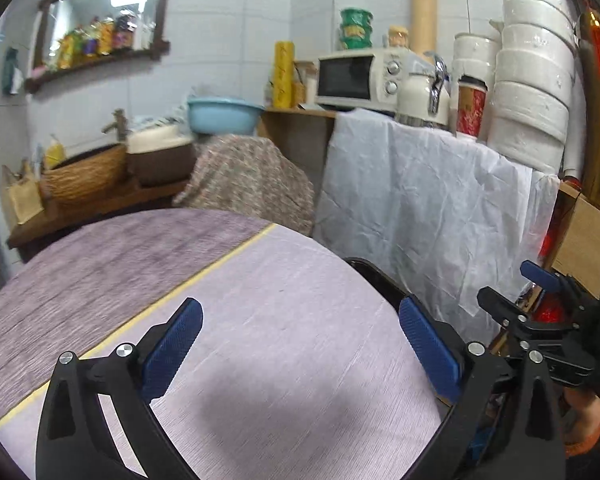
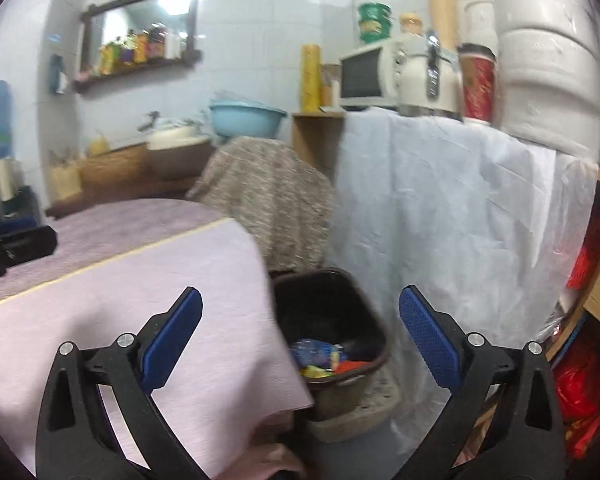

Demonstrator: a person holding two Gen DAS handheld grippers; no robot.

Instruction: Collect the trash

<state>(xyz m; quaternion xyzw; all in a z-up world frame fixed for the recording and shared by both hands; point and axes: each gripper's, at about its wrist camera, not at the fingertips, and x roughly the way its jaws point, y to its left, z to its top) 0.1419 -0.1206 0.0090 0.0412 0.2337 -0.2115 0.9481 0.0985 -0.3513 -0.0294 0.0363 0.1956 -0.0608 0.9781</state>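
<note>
Both your tongs gape wide w/ nothing between: left gripper [image 1: 300, 344] over the table [image 1: 260, 280], right gripper [image 2: 300, 340] past its right edge, above the bin [image 2: 374, 332]. Trash [image 2: 324, 356] sits inside, so prob. just dropped.

Background furnishings. A round table [image 1: 260, 280] under a lilac cloth fills the foreground. Behind it, a white sheet [image 1: 420, 208] drapes a counter bearing a microwave [image 1: 356, 78], a cream kettle [image 1: 422, 96], a red paper cup [image 1: 471, 110] and stacked white bowls [image 1: 536, 80]. At left, a blue basin [image 1: 224, 114], a woven basket [image 1: 86, 176] and a wall mirror [image 1: 104, 28].
</note>
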